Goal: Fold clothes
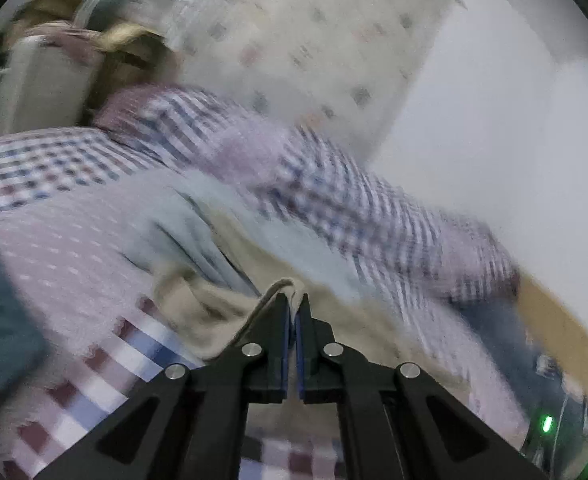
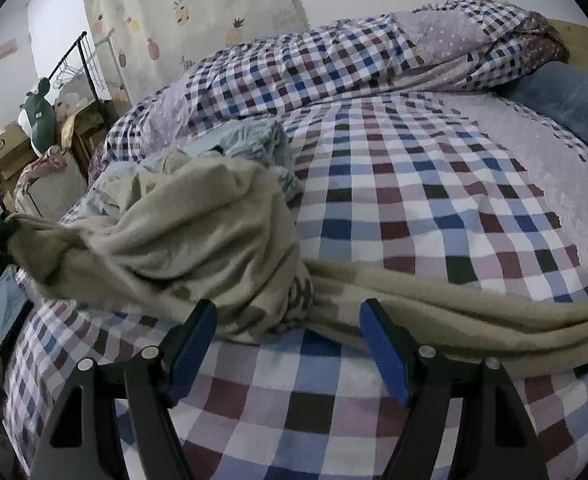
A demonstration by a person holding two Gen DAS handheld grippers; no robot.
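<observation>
Beige, soft-napped fabric makes up the garment (image 2: 197, 232) that lies bunched on the checked bed sheet (image 2: 394, 208), its bulk heaped toward the left of the right wrist view and a long flat band of it running off to the right along the near edge of the bed. The left gripper (image 1: 294, 300) has its fingers (image 1: 281, 320) pressed together on a beige edge of this garment, a small fold of cloth standing up between the blue pads; the left wrist view is motion-blurred, so finer detail of the grip cannot be told. In the right wrist view that same corner is seen pulled out to a point at the far left edge of the frame. The right gripper (image 2: 287, 312) has its fingers (image 2: 191, 344) spread wide, empty, just in front of the garment's near edge; whether they touch the cloth cannot be told. A pale blue-grey garment (image 2: 249, 140) lies crumpled behind the beige heap, touching it. A checked duvet (image 2: 334, 64) is rolled along the far side of the bed, with a blue pillow (image 2: 566, 100) at its right end. A curtain with a fruit print (image 2: 181, 12) hangs behind the bed, and cardboard boxes (image 2: 9, 152) stand at the left beside it.
</observation>
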